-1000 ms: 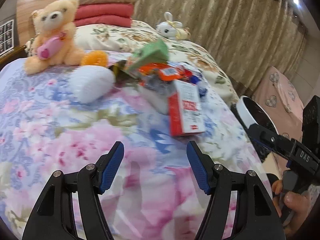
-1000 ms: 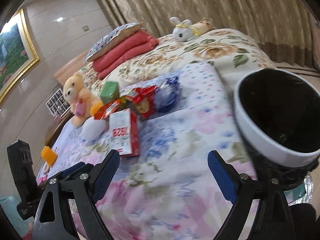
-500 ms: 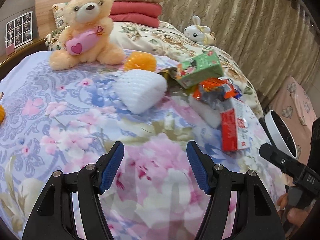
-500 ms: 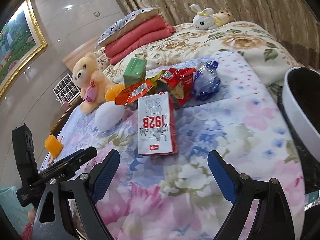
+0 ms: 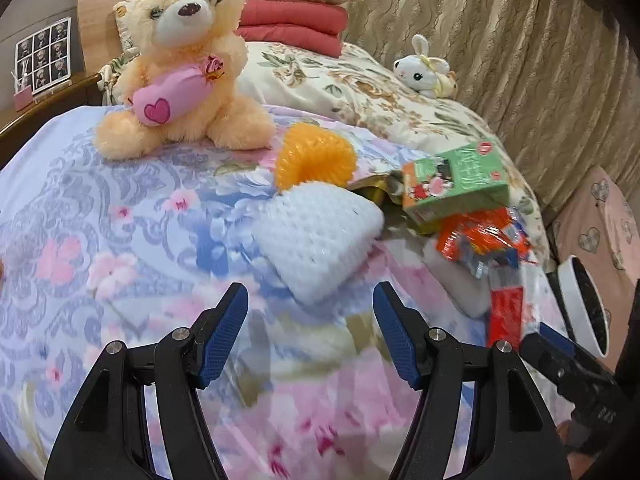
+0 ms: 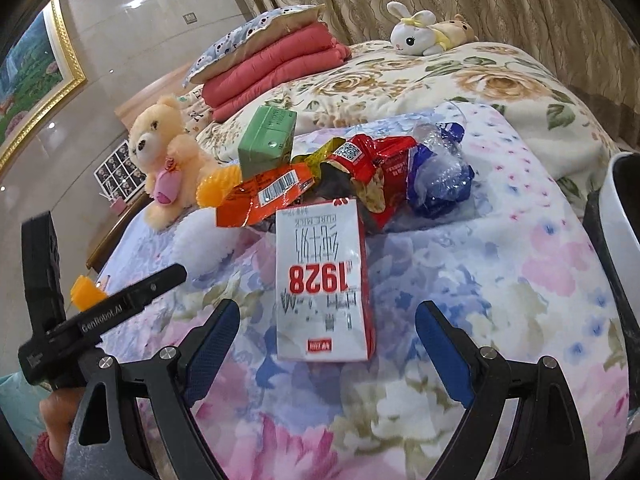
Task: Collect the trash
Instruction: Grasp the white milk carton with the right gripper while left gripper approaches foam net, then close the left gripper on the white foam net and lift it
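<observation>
Trash lies in a heap on the floral bedspread. A white foam net [image 5: 320,240] rests just ahead of my open, empty left gripper [image 5: 312,332]. Behind it lie an orange foam net [image 5: 316,156], a green carton [image 5: 456,180] and an orange wrapper [image 5: 480,236]. My right gripper [image 6: 328,340] stands wide open and empty, close before a red-and-white milk carton [image 6: 324,280] lying flat. Beyond that carton lie the orange wrapper [image 6: 264,196], the green carton [image 6: 268,140], a red snack bag [image 6: 376,164] and a crumpled blue plastic bottle [image 6: 440,168].
A white-rimmed black bin [image 6: 624,216] stands off the bed's right edge. A teddy bear [image 5: 184,64] sits at the back left; a plush rabbit [image 6: 416,36] and folded red blankets [image 6: 272,68] lie further back. Curtains hang behind the bed.
Both grippers have moved leftwards and closer to the trash heap. The foam net now lies right ahead of the left gripper, the milk carton ahead of the right. The bin slid to the right edge.
</observation>
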Action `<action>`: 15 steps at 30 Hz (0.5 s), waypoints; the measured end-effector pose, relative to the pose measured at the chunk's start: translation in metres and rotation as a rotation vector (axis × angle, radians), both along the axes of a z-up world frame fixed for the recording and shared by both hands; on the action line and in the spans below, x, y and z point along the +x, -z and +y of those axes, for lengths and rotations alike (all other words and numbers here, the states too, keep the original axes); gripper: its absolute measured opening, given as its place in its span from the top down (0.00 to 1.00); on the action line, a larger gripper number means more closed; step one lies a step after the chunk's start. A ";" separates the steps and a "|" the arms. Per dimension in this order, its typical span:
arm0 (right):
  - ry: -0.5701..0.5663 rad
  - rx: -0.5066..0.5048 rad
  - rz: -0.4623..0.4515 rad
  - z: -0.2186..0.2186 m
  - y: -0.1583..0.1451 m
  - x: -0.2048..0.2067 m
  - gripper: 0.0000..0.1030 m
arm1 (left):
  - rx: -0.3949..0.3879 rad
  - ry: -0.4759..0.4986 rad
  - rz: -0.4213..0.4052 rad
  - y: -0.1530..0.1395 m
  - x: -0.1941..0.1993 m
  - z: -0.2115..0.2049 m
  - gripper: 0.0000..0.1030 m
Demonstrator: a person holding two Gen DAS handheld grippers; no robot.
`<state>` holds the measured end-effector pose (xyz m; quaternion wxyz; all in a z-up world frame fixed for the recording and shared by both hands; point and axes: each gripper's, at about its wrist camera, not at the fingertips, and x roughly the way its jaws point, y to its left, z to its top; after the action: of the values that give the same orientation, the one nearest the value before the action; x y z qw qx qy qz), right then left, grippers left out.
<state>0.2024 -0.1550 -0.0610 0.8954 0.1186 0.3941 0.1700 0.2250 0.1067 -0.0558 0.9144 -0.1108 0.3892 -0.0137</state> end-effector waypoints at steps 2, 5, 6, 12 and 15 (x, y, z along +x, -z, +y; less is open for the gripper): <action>0.000 -0.006 0.009 0.001 0.003 0.004 0.18 | 0.005 0.000 0.008 0.004 0.009 0.001 0.36; 0.005 -0.012 0.018 0.000 0.004 0.007 0.49 | 0.007 0.013 0.019 0.009 0.016 0.000 0.57; 0.001 -0.005 0.019 -0.001 0.005 0.007 0.50 | 0.001 0.025 0.026 0.011 0.018 -0.001 0.68; -0.003 0.020 -0.003 -0.017 -0.001 -0.005 0.52 | 0.002 0.070 0.024 0.010 0.006 -0.013 0.87; 0.005 0.034 -0.007 -0.028 -0.002 -0.012 0.52 | -0.012 0.094 0.016 0.009 -0.009 -0.022 0.88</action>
<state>0.1908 -0.1830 -0.0587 0.8950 0.1340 0.3879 0.1749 0.2158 0.0847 -0.0647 0.9090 -0.0980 0.4010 -0.0581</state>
